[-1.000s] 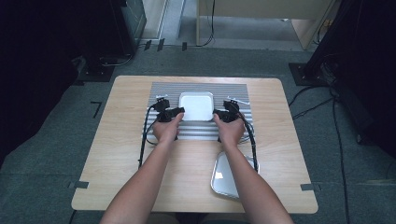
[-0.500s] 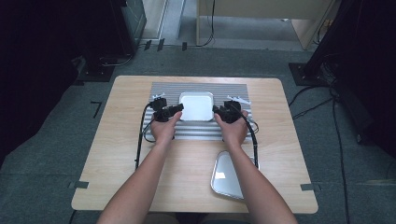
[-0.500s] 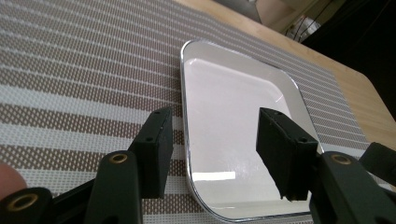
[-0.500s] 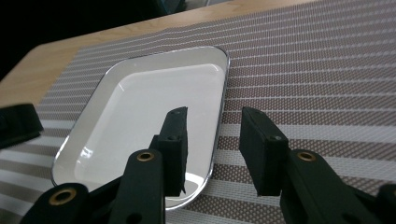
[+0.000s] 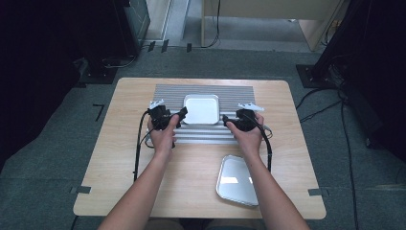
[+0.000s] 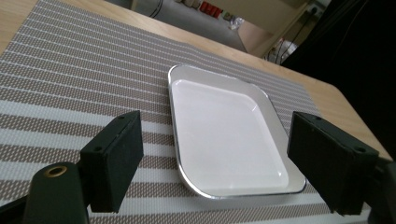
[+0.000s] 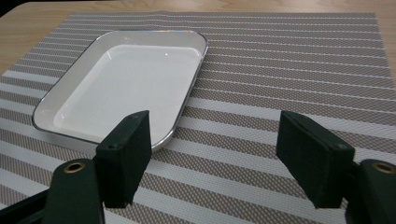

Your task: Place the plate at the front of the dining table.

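A white square tray point(image 5: 201, 109) lies flat on a striped placemat point(image 5: 167, 93) at the back middle of the table. My left gripper point(image 5: 181, 115) hovers just off the tray's left edge and my right gripper point(image 5: 225, 120) just off its right edge. In the left gripper view the tray point(image 6: 224, 126) lies ahead of the left gripper point(image 6: 222, 158), whose jaws have just been opening and hold nothing. The right gripper view shows the tray point(image 7: 121, 79) ahead and to the left of the right gripper point(image 7: 219, 154), whose jaws have also just been opening and are empty.
A second, metallic tray point(image 5: 235, 179) lies on the bare wood at the table's front right, beside the person's right forearm. Cables trail from both grippers toward the front edge. Dark equipment and cables stand on the floor around the table.
Both grippers have let go of the white tray's side edges, opened wide and drawn back a little outward. The tray stays flat on the mat.
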